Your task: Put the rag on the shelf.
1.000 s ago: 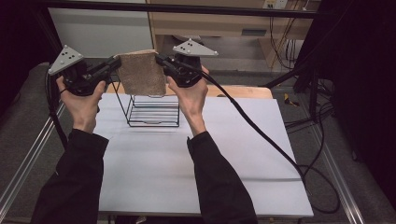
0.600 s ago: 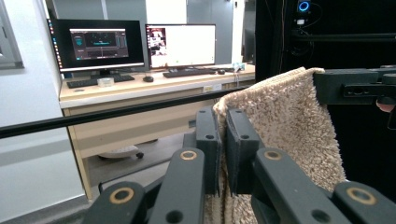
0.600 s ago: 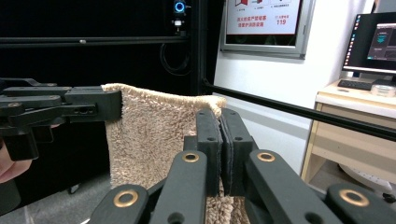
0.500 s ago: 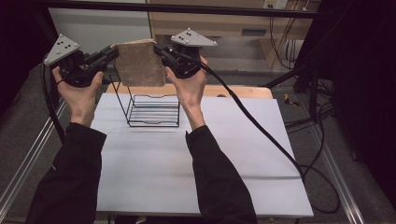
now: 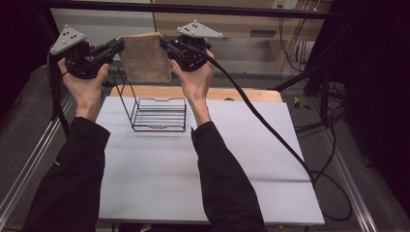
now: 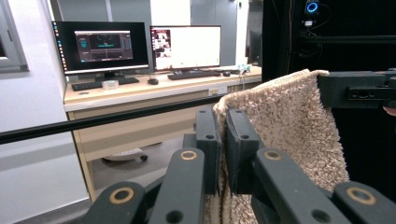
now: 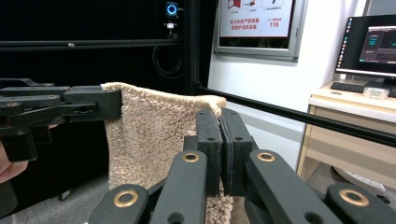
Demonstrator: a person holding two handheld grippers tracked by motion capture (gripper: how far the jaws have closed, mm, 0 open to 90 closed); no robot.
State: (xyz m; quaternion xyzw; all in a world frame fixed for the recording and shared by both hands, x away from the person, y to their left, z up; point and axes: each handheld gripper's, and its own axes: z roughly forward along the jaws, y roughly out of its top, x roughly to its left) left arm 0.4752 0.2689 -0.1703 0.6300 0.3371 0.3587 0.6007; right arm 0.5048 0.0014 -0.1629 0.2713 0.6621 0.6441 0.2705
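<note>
the left gripper (image 5: 116, 48) and the right gripper (image 5: 164, 44) each pinch one top corner of the beige towel (image 5: 144, 58). it hangs flat with its long side vertical, above the black wire rack (image 5: 157, 113).

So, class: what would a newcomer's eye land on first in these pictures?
A beige towel hangs stretched in the air, its top corners pinched by the left claw and right claw. Beneath it, a black wire rack stands at the far edge of the white table.
</note>
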